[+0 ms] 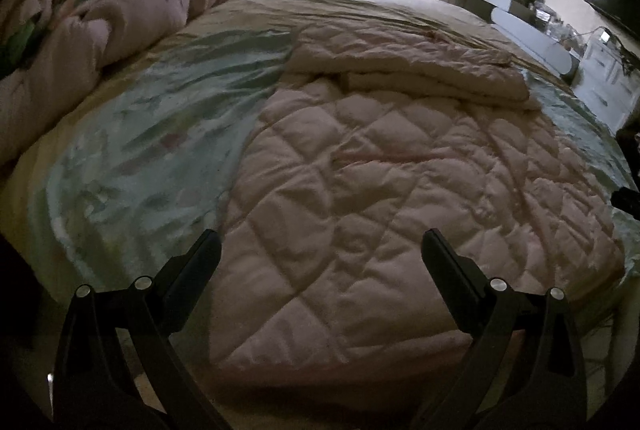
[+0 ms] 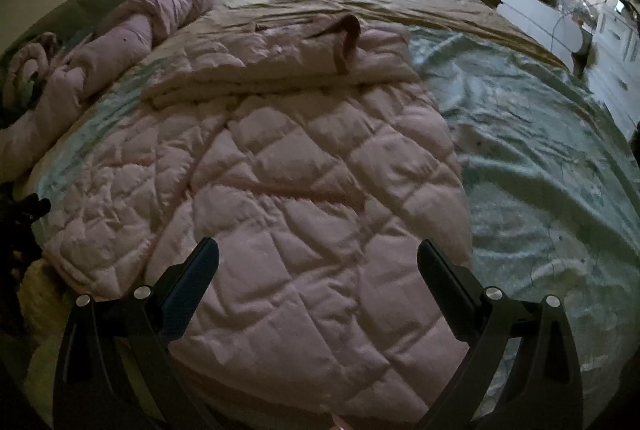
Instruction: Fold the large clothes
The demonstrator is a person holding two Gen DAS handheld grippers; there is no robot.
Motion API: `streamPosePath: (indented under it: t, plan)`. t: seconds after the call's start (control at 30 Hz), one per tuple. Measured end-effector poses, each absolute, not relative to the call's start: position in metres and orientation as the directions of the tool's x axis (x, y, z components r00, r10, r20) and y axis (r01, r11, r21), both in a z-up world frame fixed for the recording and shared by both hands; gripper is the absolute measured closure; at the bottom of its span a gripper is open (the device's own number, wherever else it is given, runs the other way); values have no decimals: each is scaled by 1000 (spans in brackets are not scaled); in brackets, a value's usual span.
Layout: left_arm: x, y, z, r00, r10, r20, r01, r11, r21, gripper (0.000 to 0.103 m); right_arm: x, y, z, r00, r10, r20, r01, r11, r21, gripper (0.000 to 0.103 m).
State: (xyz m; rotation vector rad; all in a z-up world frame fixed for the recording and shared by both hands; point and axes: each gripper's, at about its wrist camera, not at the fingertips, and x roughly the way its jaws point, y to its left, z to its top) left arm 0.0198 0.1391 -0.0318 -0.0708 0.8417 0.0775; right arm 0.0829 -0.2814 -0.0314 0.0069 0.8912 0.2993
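Overhead, both sets of fingers splay wide, holding nothing: left gripper [image 1: 322,242] and right gripper [image 2: 318,250] hover above the near hem. Pink quilted coat [image 2: 280,170] lies flat on the green sheet [image 2: 540,150], far end already doubled back, probably awaiting another fold.

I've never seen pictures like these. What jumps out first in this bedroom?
A big pink quilted coat lies spread across the middle of the bed, its far end folded back with a brown collar on top. Under it is a pale green sheet, and a rolled pink blanket runs along the left side. At the bottom, the left tool and right tool hang open above the coat.
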Motion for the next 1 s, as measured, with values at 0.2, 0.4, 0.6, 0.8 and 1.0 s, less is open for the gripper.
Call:
streamPosePath:
  t: [0.2, 0.4, 0.6, 0.8, 1.0]
  plan:
    - [8, 180, -50, 620, 27, -784, -155, 984, -89, 9, 80, -298, -39, 586, 230, -777, -216, 968, 123, 4]
    - [-1, 195, -61, 598, -109, -794, -114, 969, -218, 14, 79, -305, -42, 584, 220, -782, -202, 972, 122, 4]
    - [3, 192, -81, 541, -153, -827, -92, 967, -239, 39, 72, -313, -45, 576, 205, -791, -195, 975, 110, 4]
    - [16, 193, -90, 500, -183, -847, -86, 962, -258, 32, 61, -336, -47, 562, 182, -807, -171, 980, 102, 4]
    - [24, 191, -93, 475, -196, -858, -73, 963, -260, 27, 45, -361, -60, 509, 174, -843, -143, 983, 116, 4]
